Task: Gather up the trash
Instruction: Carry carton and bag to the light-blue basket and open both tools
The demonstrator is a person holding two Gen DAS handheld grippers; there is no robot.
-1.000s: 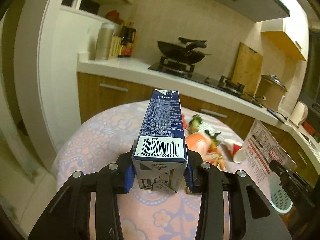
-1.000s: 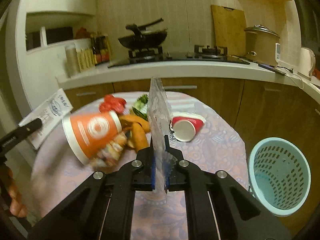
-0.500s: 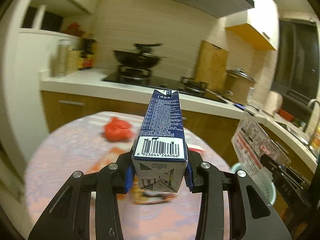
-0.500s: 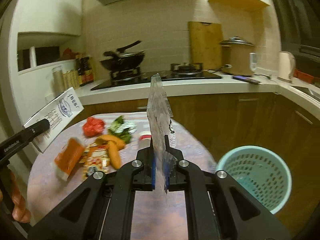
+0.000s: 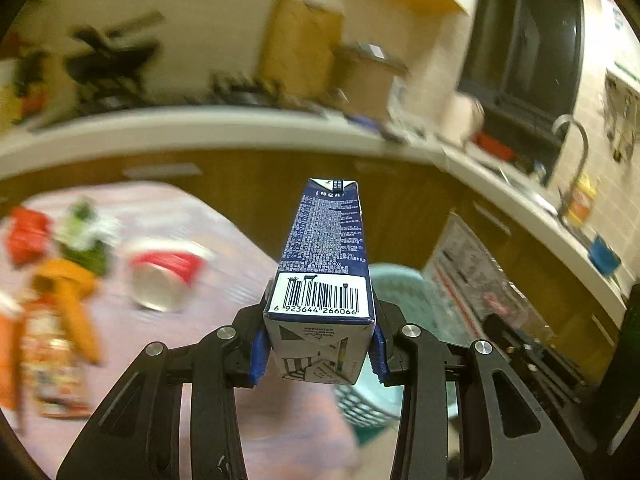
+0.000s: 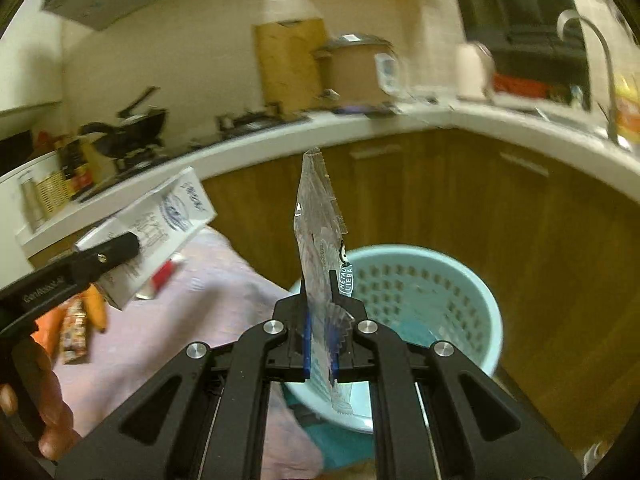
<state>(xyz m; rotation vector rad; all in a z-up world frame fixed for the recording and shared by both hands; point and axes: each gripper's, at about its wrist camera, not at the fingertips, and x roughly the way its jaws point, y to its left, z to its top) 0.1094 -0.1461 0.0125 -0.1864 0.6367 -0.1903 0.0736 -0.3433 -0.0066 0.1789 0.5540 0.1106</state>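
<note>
My left gripper (image 5: 318, 354) is shut on a dark blue milk carton (image 5: 326, 264) with a barcode, held upright over the table's right edge. My right gripper (image 6: 322, 344) is shut on a flat clear plastic wrapper (image 6: 320, 240) standing on edge, in front of a light blue perforated basket (image 6: 460, 280) on the floor. That basket (image 5: 400, 280) shows partly behind the carton in the left wrist view. The carton (image 6: 160, 232) and left gripper also appear at the left of the right wrist view, with a hand (image 6: 48, 400) below.
A round table with a pink patterned cloth (image 5: 224, 248) carries a tipped red cup (image 5: 164, 276), orange peel (image 5: 68, 292), green scraps (image 5: 86, 236), a red wad (image 5: 28, 232) and a snack packet (image 6: 74, 332). Wooden cabinets (image 6: 520, 220) and a white counter curve behind.
Both grippers have swung right, away from the table's middle toward the blue basket, which now lies right ahead of the right gripper. Both keep their holds.
</note>
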